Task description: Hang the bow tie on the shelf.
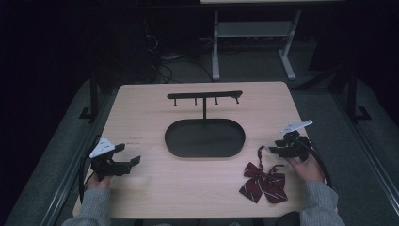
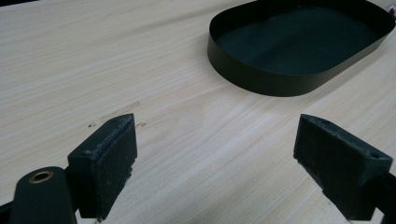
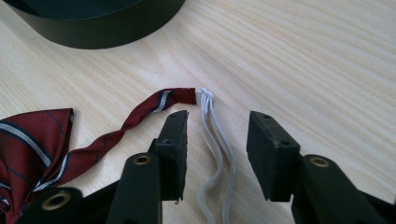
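High view: a striped burgundy bow tie [image 1: 263,181] lies on the wooden table [image 1: 155,117], near the right gripper [image 1: 277,149]; a black hook stand [image 1: 205,97] rises from its oval tray [image 1: 205,138]; the left gripper [image 1: 128,159] rests well apart.

Left gripper view: jaws spread wide, holding nothing.

Right gripper view: jaws parted around the tie's thin white elastic loop [image 3: 215,140], unseen from above; it looks slippery and might slide free or drag the tie.

High view looked forward and down over the table [image 1: 141,108]; both gripper views sat low and close, sharing the black tray [image 2: 261,81].
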